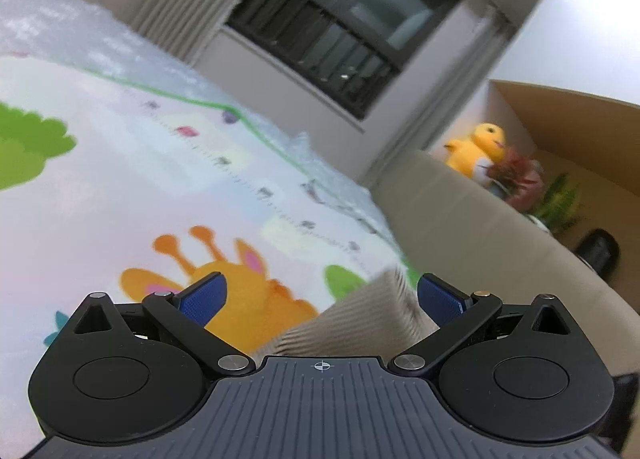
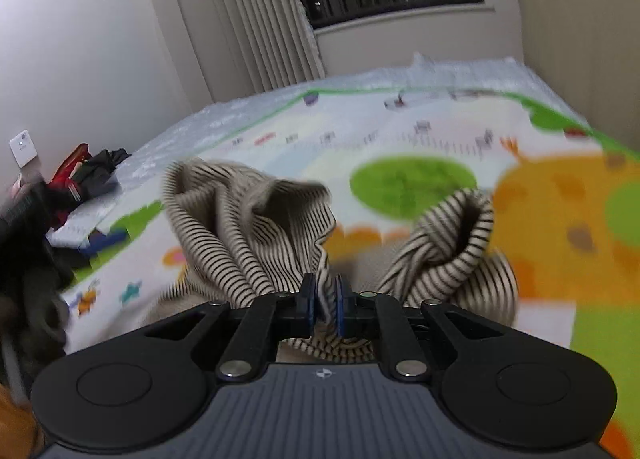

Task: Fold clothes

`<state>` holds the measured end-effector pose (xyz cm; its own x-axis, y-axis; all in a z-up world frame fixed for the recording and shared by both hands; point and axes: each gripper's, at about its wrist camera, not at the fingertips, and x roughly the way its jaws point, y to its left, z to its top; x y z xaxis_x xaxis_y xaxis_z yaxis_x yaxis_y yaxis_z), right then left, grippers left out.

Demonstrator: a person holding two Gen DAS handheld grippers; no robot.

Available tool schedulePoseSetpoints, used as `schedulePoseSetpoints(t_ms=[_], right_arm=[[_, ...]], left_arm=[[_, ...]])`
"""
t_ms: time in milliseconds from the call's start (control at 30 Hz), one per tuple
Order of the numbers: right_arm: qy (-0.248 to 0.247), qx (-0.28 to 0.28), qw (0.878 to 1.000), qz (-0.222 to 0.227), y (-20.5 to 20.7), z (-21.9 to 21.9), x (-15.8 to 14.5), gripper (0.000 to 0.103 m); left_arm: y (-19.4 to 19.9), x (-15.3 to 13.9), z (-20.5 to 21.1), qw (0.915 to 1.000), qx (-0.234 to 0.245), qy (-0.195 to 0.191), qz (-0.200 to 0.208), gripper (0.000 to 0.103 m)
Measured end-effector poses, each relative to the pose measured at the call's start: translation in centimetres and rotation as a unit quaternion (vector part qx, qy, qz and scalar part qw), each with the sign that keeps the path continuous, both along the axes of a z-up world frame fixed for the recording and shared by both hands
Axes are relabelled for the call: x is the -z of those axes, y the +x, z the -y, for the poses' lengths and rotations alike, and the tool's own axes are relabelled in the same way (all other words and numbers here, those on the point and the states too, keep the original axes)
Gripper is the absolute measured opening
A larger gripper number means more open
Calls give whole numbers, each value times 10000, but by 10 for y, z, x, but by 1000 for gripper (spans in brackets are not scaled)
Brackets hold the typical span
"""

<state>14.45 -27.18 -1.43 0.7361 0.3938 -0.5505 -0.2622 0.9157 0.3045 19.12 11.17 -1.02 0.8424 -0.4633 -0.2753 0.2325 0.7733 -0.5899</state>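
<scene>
Going left to right: the left claw (image 1: 320, 295) stands released, its blue pads (image 1: 202, 299) spread wide above the cartoon play mat (image 1: 160, 179), with a fold of the striped garment (image 1: 360, 319) rising between them toward five o'clock, apparently lined up for a grab. The right claw (image 2: 325, 305) is clenched on the same striped garment (image 2: 248, 227), pinching a thin edge so the cloth bunches up at eleven and two o'clock over the mat. A pile of dark and red clothes (image 2: 80, 175) waits at nine o'clock. The fold looks barely begun.
</scene>
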Motion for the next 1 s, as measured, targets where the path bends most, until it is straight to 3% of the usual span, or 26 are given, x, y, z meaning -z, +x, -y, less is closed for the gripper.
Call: schedulePoseSetpoints(t_ms=[267,433,533,633,767,833,900,1000], right_arm=[[352,-193,9989,-249,-30,0,28,7],[248,-223,9993,-194,-53,7,25,11],[244,-171,9995,98,-70,18,10,11],[198,12,9983,552,-77,33,-17,21],[94,307,9956,886,-66,45,-36,29],[17,325,9956,883,-54,44,-31,34],[-359,435,9959,711,-43,37,-13,37],[-659,648,9956,180,-34,35,23,37]], left_arm=[[-19,-21,58,9933,940,518,434,103],[-30,-11,95,9800,1594,1114,412,103],[-34,10,102,9718,1812,1507,74,103],[-35,37,99,9617,1783,2036,-447,103],[-39,44,86,9561,1699,2301,-639,103],[-40,43,78,9557,1601,2354,-747,103],[-42,42,64,9606,1375,2247,-884,103],[-46,29,40,9763,1157,1585,-910,103]])
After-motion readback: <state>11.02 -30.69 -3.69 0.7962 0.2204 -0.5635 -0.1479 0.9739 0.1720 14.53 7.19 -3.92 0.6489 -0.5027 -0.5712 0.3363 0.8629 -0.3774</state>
